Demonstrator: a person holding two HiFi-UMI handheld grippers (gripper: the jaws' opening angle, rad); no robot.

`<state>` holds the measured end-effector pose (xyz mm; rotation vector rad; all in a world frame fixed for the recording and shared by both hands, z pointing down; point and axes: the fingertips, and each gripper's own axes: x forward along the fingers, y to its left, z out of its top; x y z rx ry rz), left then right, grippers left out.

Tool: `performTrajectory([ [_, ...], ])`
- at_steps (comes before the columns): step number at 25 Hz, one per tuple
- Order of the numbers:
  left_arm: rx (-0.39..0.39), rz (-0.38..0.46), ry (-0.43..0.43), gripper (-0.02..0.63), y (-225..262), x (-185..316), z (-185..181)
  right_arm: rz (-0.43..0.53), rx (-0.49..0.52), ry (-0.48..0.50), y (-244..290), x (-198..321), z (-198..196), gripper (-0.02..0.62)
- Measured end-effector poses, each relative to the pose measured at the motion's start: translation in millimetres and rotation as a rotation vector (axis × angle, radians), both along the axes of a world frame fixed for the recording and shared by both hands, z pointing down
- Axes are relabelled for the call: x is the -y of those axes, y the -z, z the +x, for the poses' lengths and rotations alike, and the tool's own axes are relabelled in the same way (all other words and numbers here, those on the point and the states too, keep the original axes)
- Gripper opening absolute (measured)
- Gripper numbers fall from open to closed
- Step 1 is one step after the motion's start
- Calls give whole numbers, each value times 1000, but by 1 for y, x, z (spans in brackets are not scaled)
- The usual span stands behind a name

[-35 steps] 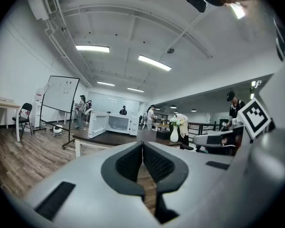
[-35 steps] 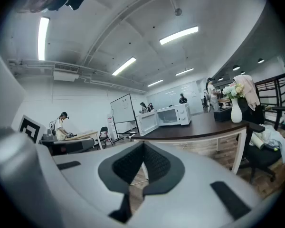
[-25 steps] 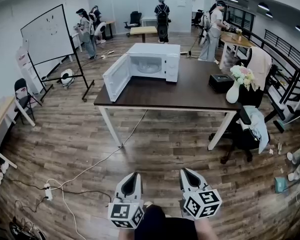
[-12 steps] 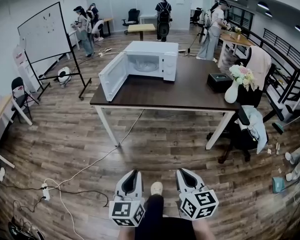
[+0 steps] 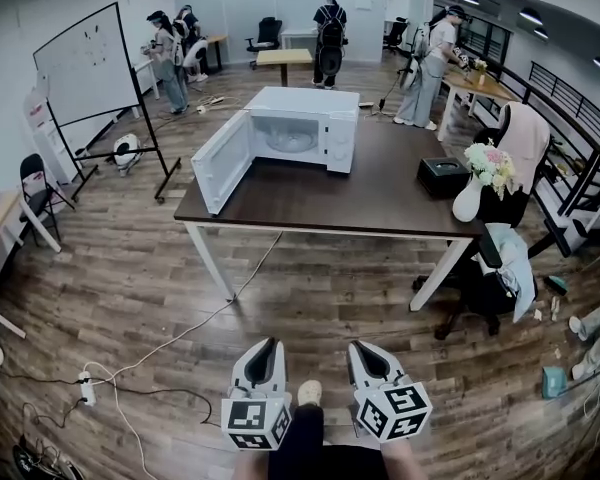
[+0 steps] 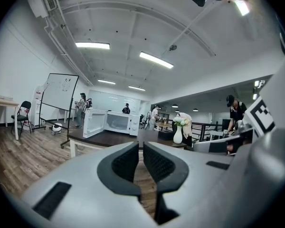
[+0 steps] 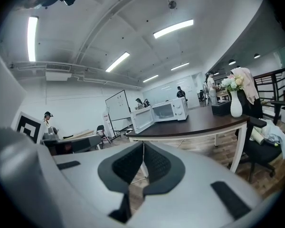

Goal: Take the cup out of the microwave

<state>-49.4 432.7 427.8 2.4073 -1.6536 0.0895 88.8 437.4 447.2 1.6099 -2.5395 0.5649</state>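
Observation:
The white microwave (image 5: 300, 128) stands on the dark brown table (image 5: 380, 196) across the room, its door (image 5: 223, 161) swung open to the left. Its lit cavity is too far off for me to make out a cup. The left gripper (image 5: 267, 345) and right gripper (image 5: 359, 347) are held side by side low in the head view, over the wood floor well short of the table, both shut and empty. The left gripper view shows the left gripper (image 6: 140, 144) aimed toward the microwave (image 6: 116, 121). In the right gripper view the right gripper (image 7: 143, 144) points below the microwave (image 7: 166, 110).
A white vase of flowers (image 5: 470, 198) and a black box (image 5: 442, 175) sit on the table's right end. An office chair (image 5: 490, 268) stands at its right corner. A whiteboard (image 5: 95, 68) is at left. A cable (image 5: 180, 333) runs over the floor. Several people stand at the back.
Both grippers and the camera have moved forward over the floor, so the table and microwave look a little nearer. The jaws have stayed shut.

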Motion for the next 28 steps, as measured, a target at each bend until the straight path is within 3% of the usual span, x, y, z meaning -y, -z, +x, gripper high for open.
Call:
performTrajectory([
  [6,-4,19,43,22,10,48,-2,-2,9,16,6,45,3,-5],
  [9,-10,24,48,80,13,73,-2,-8,9,20,7,70,5,-5],
  [18,-20,6,33,175,11,144,-7,-18,11,10,6,140,2,-6],
  [28,-44,18,18,342,11,209,-17,-48,36,-1,3,199,-7,-6],
])
